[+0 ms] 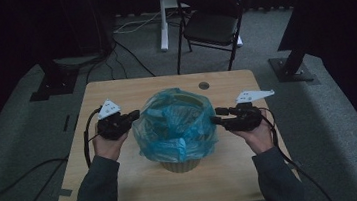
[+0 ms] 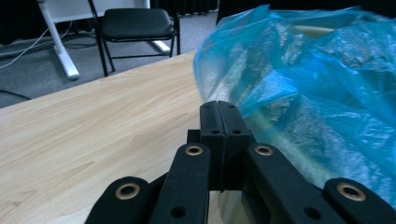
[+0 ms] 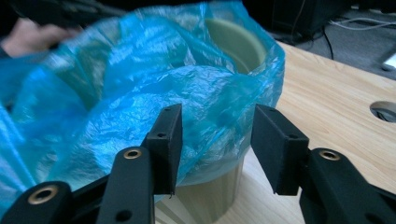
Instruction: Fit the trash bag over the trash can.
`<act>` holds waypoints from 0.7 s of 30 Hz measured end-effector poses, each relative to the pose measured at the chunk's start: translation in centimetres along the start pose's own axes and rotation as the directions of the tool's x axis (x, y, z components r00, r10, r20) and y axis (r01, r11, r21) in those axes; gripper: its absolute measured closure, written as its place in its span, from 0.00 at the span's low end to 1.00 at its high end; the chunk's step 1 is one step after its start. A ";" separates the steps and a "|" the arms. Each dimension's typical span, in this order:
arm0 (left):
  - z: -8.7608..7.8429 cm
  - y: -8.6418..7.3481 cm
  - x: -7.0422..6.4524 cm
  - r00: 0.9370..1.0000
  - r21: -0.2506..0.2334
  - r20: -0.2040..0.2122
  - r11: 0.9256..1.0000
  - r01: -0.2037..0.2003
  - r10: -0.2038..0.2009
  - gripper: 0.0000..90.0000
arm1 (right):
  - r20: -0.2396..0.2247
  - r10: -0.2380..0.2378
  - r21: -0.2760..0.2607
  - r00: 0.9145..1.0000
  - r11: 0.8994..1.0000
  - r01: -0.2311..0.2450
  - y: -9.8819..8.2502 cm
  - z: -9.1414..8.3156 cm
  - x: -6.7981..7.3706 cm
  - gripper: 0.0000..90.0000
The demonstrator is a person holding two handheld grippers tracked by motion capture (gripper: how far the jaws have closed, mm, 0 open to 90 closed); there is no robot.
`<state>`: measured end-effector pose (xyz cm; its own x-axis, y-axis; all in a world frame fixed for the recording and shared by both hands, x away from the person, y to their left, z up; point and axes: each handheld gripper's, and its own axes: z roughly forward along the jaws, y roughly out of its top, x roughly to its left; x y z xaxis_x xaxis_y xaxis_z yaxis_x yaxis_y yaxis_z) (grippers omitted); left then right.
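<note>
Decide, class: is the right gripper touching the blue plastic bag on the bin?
Cannot tell. In the right gripper view, the right gripper stands open around a fold of the blue plastic bag, but neither contact nor a gap shows plainly.

Person wears dark grey-green long sleeves (image 1: 98, 189), cuffs at the wrists. Left gripper (image 1: 130, 117) and right gripper (image 1: 217, 115) are both matt black with blocky rectangular jaws, black link arms carrying brass-ringed pivot holes (image 2: 194, 150) and small screw holes. Each is topped by a pale grey three-cornered plate (image 1: 109, 108) with dark dots, and a black cable (image 1: 87, 132) trails from each
</note>
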<state>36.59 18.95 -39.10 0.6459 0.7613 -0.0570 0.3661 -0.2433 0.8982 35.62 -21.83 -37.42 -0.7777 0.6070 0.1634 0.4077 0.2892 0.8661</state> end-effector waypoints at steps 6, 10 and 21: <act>0.0 0.0 -0.4 1.000 -0.001 0.003 1.000 -0.014 0.014 1.00 | 0.008 -0.016 -0.006 1.000 1.000 0.016 0.0 -0.2 0.1 0.92; 0.2 -0.2 -0.4 1.000 0.013 -0.008 1.000 -0.017 0.017 1.00 | 0.028 -0.013 -0.012 1.000 1.000 0.013 -0.3 -0.7 -0.2 0.95; 0.4 -1.4 0.5 0.999 0.050 -0.033 0.999 0.010 -0.008 1.00 | -0.012 0.027 0.035 1.000 0.999 -0.027 -2.7 -1.1 -1.1 0.99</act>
<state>36.66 19.39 -40.57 0.6199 0.7830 -0.0500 0.4057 -0.2653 0.8747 34.79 -24.11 -39.44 -0.7720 0.6058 0.1925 0.4447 0.2984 0.8445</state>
